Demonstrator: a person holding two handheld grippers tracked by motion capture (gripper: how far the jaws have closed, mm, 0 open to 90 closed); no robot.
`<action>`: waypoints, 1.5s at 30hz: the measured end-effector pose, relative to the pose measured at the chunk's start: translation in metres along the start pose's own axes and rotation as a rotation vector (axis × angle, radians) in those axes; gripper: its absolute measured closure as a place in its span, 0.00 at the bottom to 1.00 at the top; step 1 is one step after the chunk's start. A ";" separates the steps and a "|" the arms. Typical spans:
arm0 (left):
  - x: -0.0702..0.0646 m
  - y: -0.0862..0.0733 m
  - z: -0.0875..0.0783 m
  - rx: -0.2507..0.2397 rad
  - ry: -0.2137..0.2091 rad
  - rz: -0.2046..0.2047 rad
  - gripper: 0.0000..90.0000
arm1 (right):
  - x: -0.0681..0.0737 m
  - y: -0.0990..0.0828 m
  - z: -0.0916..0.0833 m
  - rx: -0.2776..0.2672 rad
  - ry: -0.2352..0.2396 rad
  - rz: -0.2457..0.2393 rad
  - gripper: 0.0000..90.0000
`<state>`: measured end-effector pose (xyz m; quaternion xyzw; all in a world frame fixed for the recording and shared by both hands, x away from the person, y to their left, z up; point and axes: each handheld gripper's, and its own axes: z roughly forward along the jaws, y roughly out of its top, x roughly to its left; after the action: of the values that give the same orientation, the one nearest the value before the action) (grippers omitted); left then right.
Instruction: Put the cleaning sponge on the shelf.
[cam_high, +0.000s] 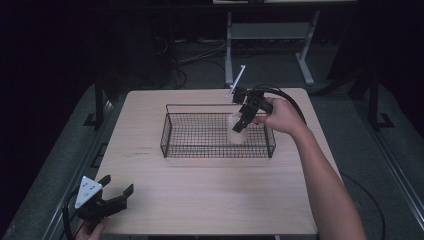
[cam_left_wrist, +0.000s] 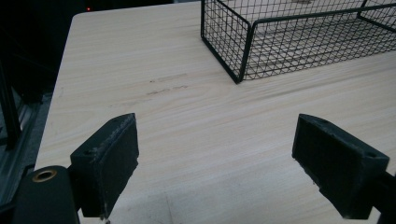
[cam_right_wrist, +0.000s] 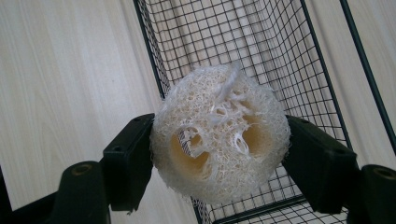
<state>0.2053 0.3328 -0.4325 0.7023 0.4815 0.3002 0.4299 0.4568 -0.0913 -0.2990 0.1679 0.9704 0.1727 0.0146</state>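
Note:
A pale loofah slice (cam_right_wrist: 219, 135) with holes through its middle sits squeezed between the two black jaws of my right gripper (cam_right_wrist: 218, 149). In the high view this right gripper (cam_high: 240, 125) holds the loofah (cam_high: 235, 131) over the right part of a black wire basket (cam_high: 170, 125) on the wooden table. My left gripper (cam_high: 116, 194) rests at the table's front left corner, jaws wide apart with nothing between them. In the left gripper view the left gripper (cam_left_wrist: 215, 158) looks across bare wood toward the basket's near corner (cam_left_wrist: 238, 70).
The basket (cam_right_wrist: 322, 70) stands in the middle back of the light wood table (cam_high: 210, 190). A white bar (cam_high: 236, 80) rises behind the table's far edge. Dark floor, cables and a desk frame (cam_high: 270, 35) lie beyond. Faint marks (cam_left_wrist: 166, 86) show on the wood.

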 end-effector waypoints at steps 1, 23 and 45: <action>0.000 0.000 0.000 0.000 -0.001 0.002 0.15 | -0.001 0.000 0.001 0.002 0.000 0.000 0.31; 0.002 0.000 -0.001 -0.002 0.004 -0.005 0.15 | -0.027 -0.005 0.028 0.013 -0.015 0.070 0.30; 0.001 0.000 -0.001 0.003 0.015 0.001 0.15 | -0.038 -0.010 0.068 0.047 0.030 0.103 0.30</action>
<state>0.2051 0.3338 -0.4319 0.7009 0.4849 0.3050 0.4249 0.4953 -0.0905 -0.3672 0.2153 0.9644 0.1528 -0.0126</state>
